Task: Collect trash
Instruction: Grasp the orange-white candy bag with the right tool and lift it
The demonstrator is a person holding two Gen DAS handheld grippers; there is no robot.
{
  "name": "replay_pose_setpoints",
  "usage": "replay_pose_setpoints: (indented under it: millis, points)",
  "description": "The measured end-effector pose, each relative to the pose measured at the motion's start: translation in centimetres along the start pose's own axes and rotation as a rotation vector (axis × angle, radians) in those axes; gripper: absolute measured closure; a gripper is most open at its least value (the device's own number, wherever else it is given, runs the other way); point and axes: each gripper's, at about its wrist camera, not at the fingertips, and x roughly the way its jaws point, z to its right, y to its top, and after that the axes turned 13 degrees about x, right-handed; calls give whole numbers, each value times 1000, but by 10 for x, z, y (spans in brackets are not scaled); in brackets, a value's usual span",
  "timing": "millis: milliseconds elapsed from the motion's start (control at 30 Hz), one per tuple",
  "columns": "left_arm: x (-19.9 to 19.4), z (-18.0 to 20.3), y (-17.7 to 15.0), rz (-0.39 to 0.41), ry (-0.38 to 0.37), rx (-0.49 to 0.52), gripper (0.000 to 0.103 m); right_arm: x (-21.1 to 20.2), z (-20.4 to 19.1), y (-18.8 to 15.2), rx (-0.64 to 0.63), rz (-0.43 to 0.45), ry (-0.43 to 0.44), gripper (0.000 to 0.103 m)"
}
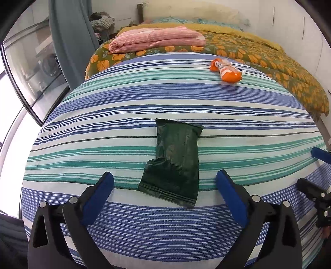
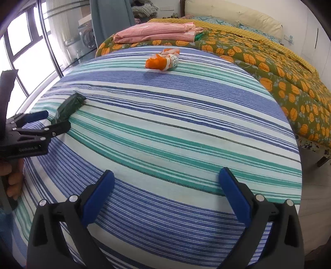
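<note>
A dark green snack wrapper [image 1: 175,157] lies flat on the striped sheet [image 1: 238,115], creased at its near end. My left gripper [image 1: 165,175] is open, its blue pads [image 1: 99,196] wide on either side of the wrapper's near end without touching it. The right wrist view shows the same wrapper [image 2: 70,105] just beyond the left gripper [image 2: 53,121]. An orange and white crumpled wrapper [image 1: 225,71] [image 2: 161,61] rests farther up the sheet. My right gripper [image 2: 167,172] is open over bare sheet with nothing between its fingers; it also shows at the right edge of the left wrist view [image 1: 312,169].
A folded pink striped blanket [image 1: 157,39] lies on an orange-flowered quilt [image 1: 269,60] toward the cream headboard [image 1: 192,11]. A grey-blue curtain [image 1: 70,37] and a glass sliding door [image 1: 26,62] stand to the left. The bed's edge drops off at the right [image 2: 310,186].
</note>
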Motion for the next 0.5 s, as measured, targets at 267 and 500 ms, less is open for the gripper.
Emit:
replay_pose_setpoints:
  millis: [267,500]
  points:
    - [4,-8,-2,-6,-46,-42,5,15,-7,82,102,5,64,6]
    - [4,-6,-1,-6,-49,-44,4,74,-49,160,101,-9,-4,6]
